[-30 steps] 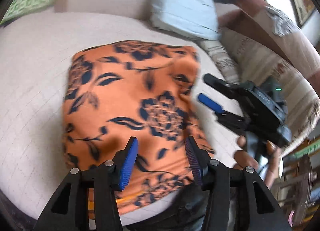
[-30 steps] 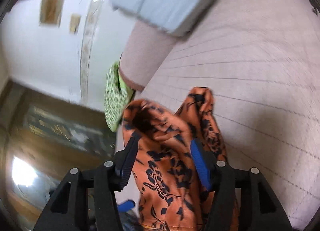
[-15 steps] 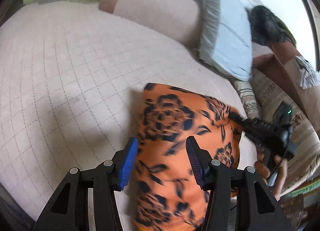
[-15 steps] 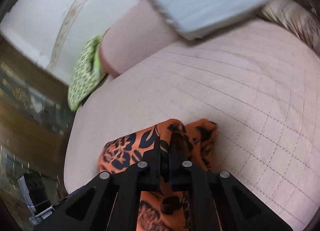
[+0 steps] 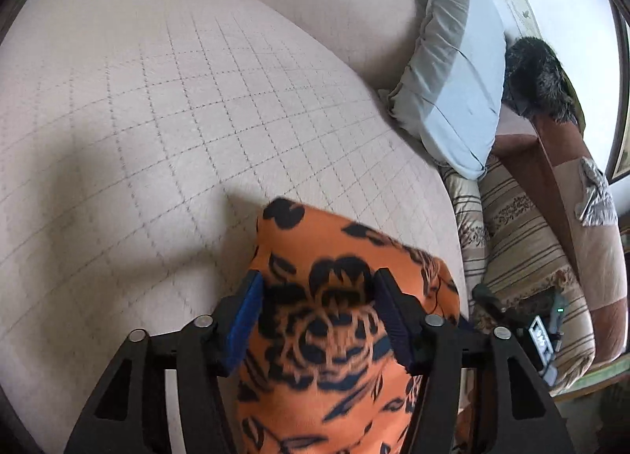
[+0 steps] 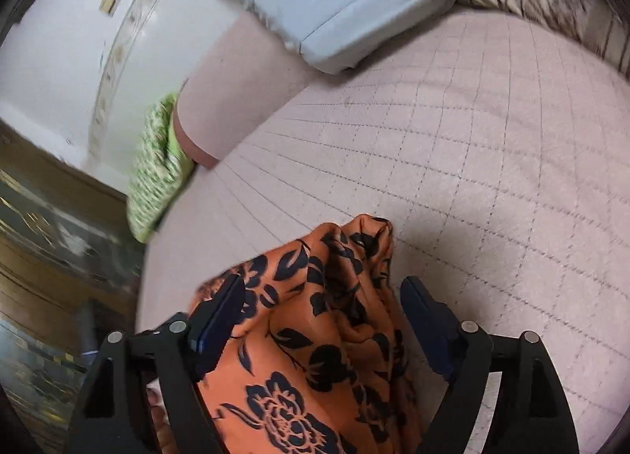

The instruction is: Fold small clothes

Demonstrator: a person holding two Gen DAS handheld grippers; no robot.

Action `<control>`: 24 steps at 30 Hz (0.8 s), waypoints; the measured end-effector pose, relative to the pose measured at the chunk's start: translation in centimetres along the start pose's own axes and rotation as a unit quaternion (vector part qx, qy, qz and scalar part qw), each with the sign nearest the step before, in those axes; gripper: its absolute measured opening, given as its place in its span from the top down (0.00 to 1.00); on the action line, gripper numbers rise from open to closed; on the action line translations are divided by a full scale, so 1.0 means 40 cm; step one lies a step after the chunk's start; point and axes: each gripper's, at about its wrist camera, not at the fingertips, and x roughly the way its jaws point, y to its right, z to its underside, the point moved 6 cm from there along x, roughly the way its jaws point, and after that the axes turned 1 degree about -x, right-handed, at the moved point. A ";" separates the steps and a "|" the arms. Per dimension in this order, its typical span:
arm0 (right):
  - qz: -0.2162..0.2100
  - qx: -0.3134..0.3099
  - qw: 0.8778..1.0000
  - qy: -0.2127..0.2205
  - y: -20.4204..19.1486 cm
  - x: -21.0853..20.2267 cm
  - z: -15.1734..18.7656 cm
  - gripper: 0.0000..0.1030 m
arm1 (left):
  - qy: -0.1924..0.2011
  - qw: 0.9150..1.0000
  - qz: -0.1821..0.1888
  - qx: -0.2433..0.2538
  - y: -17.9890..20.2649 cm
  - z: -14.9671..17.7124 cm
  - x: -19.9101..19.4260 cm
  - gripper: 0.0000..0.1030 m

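An orange garment with a dark blue flower print [image 5: 330, 320] lies on the pale pink quilted bed [image 5: 177, 119]. My left gripper [image 5: 317, 288] is open, its blue-padded fingers [image 5: 244, 316] either side of the cloth's near part. In the right wrist view the same garment [image 6: 315, 320] lies bunched and wrinkled. My right gripper [image 6: 323, 292] is open with the cloth between its spread jaws. Part of the right gripper's body [image 5: 539, 332] shows at the lower right of the left wrist view.
A light blue pillow [image 5: 453, 80] leans at the head of the bed, also in the right wrist view [image 6: 342, 1]. A green patterned pillow [image 6: 157, 170] lies at the bed's far left. A striped cushion [image 5: 512, 241] and a brown sofa arm [image 5: 571, 186] stand to the right.
My right gripper was shut on the cloth half a second ago and has opened. My left gripper has moved forward over the garment, which now lies between its fingers.
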 end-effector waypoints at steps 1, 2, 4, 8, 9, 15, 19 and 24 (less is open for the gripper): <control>-0.007 0.007 1.000 -0.010 0.006 0.023 -0.010 0.19 | 0.001 1.000 0.004 -0.005 -0.006 -0.011 0.012 0.40; -0.010 0.017 0.999 -0.029 0.020 0.054 -0.018 0.19 | -0.002 1.000 0.007 -0.011 -0.013 -0.022 0.023 0.40; 0.004 0.027 0.998 -0.064 0.041 0.115 -0.026 0.25 | -0.016 1.000 0.004 -0.016 -0.030 -0.034 0.078 0.38; -0.008 0.057 0.992 -0.108 0.069 0.197 -0.016 0.68 | -0.029 0.999 -0.015 -0.001 -0.048 -0.044 0.126 0.62; -0.005 0.053 0.993 -0.104 0.070 0.196 -0.014 0.75 | -0.026 1.000 -0.011 0.003 -0.041 -0.048 0.122 0.66; -0.047 0.001 0.998 -0.028 -0.019 0.094 -0.049 0.88 | 0.025 0.997 0.070 0.020 0.018 -0.118 0.011 0.77; 0.018 -0.040 0.998 -0.033 -0.030 0.162 -0.050 0.84 | -0.009 1.000 -0.008 0.012 -0.057 -0.160 0.125 0.67; 0.022 -0.018 0.999 -0.023 -0.005 0.127 -0.030 0.51 | 0.042 0.999 0.000 0.003 -0.057 -0.100 0.017 0.51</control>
